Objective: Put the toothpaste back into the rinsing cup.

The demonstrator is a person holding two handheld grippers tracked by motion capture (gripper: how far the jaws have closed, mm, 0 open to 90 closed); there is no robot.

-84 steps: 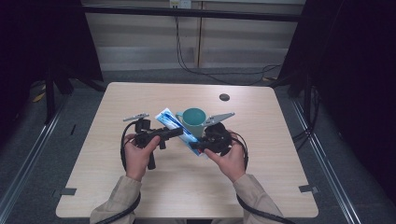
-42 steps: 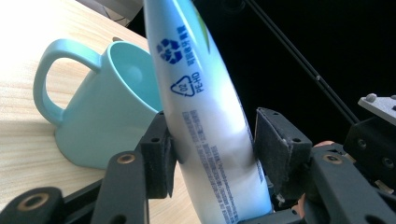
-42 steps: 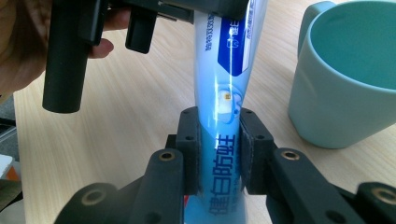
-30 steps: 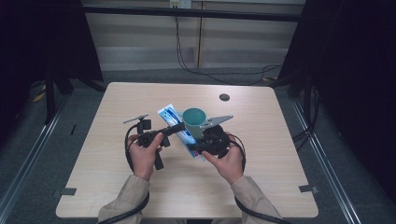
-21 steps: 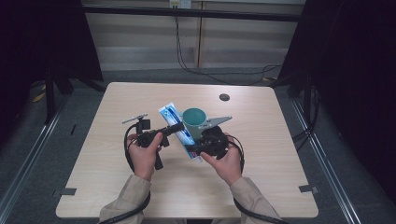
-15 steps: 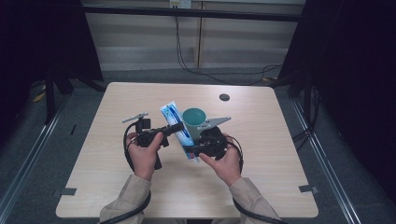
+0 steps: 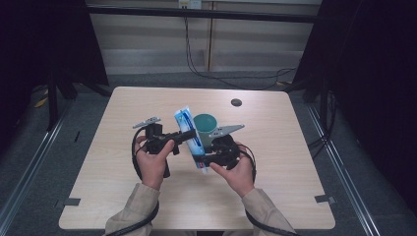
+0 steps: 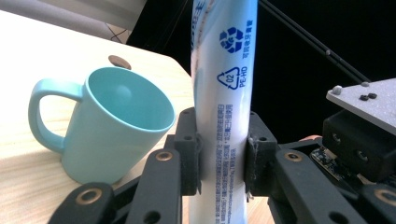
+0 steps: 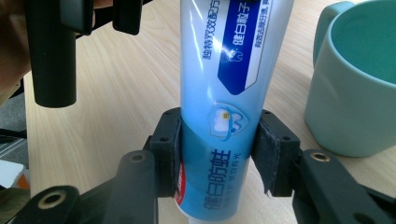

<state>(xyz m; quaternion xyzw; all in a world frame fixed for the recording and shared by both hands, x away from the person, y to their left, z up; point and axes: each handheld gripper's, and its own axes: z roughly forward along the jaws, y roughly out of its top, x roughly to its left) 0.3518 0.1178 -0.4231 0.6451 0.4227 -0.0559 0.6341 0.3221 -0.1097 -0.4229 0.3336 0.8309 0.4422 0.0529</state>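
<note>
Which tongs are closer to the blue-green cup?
Right. The right tongs grip the toothpaste tube just in front of the cup, nearly touching it. The left tongs grip the tube on the cup's left, slightly farther away.

Bright table, dark room all around.

Light falls from above onto the pale table (image 7: pixel 123 196), while both sides of the room stay almost black. The far wall is dim and grey. Up close, the toothpaste tube (image 9: pixel 229 93) shines with soft white glare, and the teal mug (image 8: pixel 112 126) looks a little blurry, with a soft shadow beneath.
</note>
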